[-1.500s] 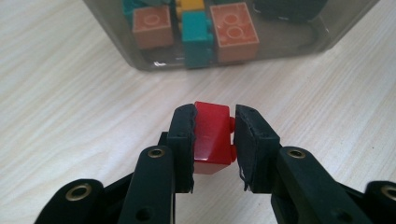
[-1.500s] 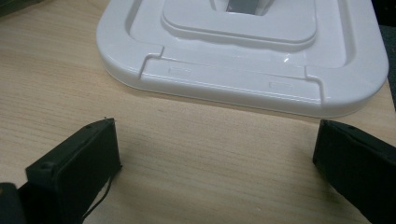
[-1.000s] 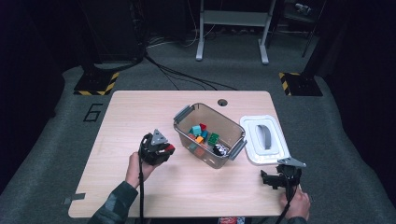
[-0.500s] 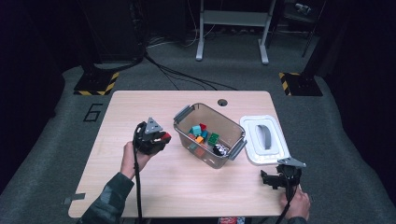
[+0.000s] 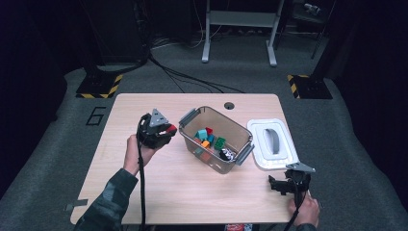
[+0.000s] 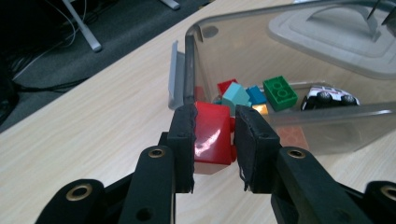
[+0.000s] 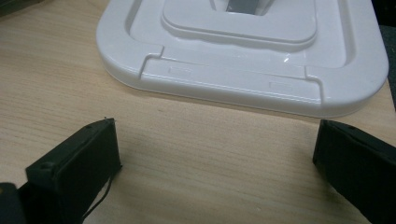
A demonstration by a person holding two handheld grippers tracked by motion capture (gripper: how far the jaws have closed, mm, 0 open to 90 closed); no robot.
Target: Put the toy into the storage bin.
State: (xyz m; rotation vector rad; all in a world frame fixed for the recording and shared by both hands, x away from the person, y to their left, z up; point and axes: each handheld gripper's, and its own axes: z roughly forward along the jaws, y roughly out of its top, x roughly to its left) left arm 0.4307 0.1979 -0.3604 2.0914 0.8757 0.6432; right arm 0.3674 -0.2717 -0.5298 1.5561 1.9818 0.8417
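My left gripper [image 5: 166, 131] is shut on a red brick [image 6: 212, 136], held in the air just left of the clear plastic bin [image 5: 240, 153]. In the left gripper view the brick sits squarely between the two black pads [image 6: 183, 140], close to the bin's near corner [image 6: 189, 70]. Inside the bin lie several bricks, among them a green one [image 6: 279, 92] and a teal one [image 6: 236, 97], plus a small toy car [image 6: 329, 96]. My right gripper [image 5: 278, 185] rests low near the table's front right, its jaws wide open with bare wood between them, facing the white lid [image 7: 243, 56].
The white bin lid [image 5: 272, 143] lies flat on the table right of the bin. A round cable hole [image 5: 229, 105] is at the table's far edge. Dark floor with cables and yellow-black striped stand feet [image 5: 100, 86] surrounds the wooden table [image 5: 192, 192].
My left gripper has risen with the red brick and drifted slightly away from me, toward the bin's left end. The right gripper has stayed put.
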